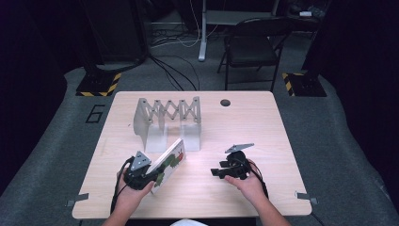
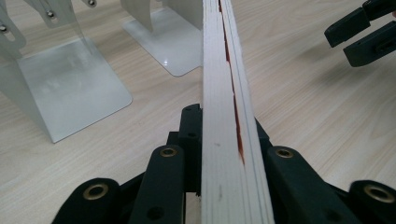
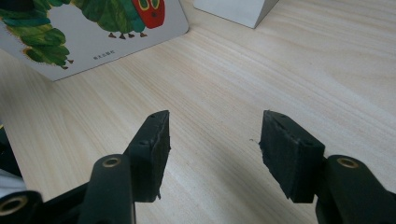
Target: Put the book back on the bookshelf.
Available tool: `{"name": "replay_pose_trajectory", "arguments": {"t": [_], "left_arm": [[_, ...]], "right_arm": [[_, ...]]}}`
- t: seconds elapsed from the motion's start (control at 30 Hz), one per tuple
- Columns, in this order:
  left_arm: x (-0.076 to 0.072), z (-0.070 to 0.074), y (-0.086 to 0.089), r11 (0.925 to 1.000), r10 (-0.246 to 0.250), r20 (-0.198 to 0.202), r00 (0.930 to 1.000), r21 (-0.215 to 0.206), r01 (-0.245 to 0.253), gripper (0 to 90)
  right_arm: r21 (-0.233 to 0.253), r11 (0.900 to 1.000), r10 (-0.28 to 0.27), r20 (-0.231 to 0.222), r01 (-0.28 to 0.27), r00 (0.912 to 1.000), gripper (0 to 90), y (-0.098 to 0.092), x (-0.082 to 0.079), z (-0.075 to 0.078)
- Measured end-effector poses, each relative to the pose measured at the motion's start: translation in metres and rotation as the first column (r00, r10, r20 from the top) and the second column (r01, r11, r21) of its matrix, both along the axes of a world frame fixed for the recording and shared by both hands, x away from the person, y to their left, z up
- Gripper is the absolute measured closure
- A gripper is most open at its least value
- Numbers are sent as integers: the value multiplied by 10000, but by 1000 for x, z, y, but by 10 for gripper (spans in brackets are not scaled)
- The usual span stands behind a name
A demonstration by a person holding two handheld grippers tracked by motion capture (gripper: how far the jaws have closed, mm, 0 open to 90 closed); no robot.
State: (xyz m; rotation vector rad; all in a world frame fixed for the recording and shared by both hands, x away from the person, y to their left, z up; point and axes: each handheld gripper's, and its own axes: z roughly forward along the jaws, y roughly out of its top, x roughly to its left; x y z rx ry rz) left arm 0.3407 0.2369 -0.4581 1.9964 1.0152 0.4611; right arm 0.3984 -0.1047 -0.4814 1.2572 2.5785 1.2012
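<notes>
The high view shows the whole table [image 1: 263, 141]: the left gripper [image 1: 157, 175] holds a board book [image 1: 170, 163] at the near-left part of the table, with the expanding metal book rack [image 1: 167, 117] just beyond it and the right gripper [image 1: 217, 173] well apart to the right. The left gripper view shows what the high view cannot: the book [image 2: 229, 116] seen edge-on, its stacked page edges clamped between the two fingers [image 2: 189, 135], with the rack's metal plates [image 2: 70, 88] on the left. The right gripper view shows the cover art, a green caterpillar with a red head on white [image 3: 98, 32], and its own fingers [image 3: 154, 149] spread wide with only bare table between them. The book's far end is cut off in the left gripper view, and the small cover text is illegible. The book stands on edge, tilted, its long axis running from the left gripper toward the rack.
</notes>
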Motion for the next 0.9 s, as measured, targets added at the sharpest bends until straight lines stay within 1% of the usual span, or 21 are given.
{"name": "replay_pose_trajectory", "arguments": {"t": [0.1,0.2,0.23,0.27,0.33,0.37,0.47,0.53,0.57,0.6,0.7,0.77,0.8,0.83,0.9], "left_arm": [[-1,2,-1,10000,-87,15,10000,-42,87,760],[-2,4,-3,9997,-248,10,9997,-74,248,760],[-3,5,-3,9996,-273,0,9996,-106,273,760],[-4,6,-4,9994,-294,-3,9996,-200,294,760],[-4,7,-4,9990,-366,-5,9993,-243,366,760],[-4,7,-4,9990,-358,9,9994,-269,358,760],[-5,10,-4,9994,-204,139,9997,-290,208,760],[-4,11,-2,9995,-161,121,9998,-263,164,760],[-4,11,-2,9996,-29,192,9998,-269,34,760],[-4,12,0,9996,-18,172,9999,-266,23,760],[-4,14,4,9991,288,328,9990,-307,-278,760],[-4,15,7,9986,377,299,9988,-374,-365,760],[-4,16,8,9981,456,295,9985,-440,-443,760],[-4,16,9,9977,500,302,9983,-463,-485,760],[-4,16,11,9976,560,345,9978,-424,-546,760]], "right_arm": [[-20,10000,-45,-118,45,9999,425,0,-1,1],[-41,10000,-54,-128,54,9999,425,-1,0,1],[-20,10000,10,13,-10,10000,425,-1,0,0],[-19,10000,14,10,-14,10000,425,-1,1,0],[-38,10000,17,47,-17,10000,425,-2,1,0],[-48,10000,-20,-24,20,10000,425,-2,0,0],[-23,10000,4,32,-4,10000,425,-2,0,0],[-28,10000,-13,-53,12,10000,425,-1,0,0],[-34,10000,-59,-133,58,9999,425,-1,-1,1],[-26,10000,-52,-119,52,9999,425,0,0,0],[-21,10000,-52,-118,52,9999,425,0,0,0],[-16,10000,-58,-132,58,9999,425,-1,0,0],[-13,10000,0,17,0,10000,425,-1,1,0],[-32,9999,-115,-153,115,9998,425,-1,0,0],[-2,10000,-100,-114,100,9999,425,-2,1,0]]}}
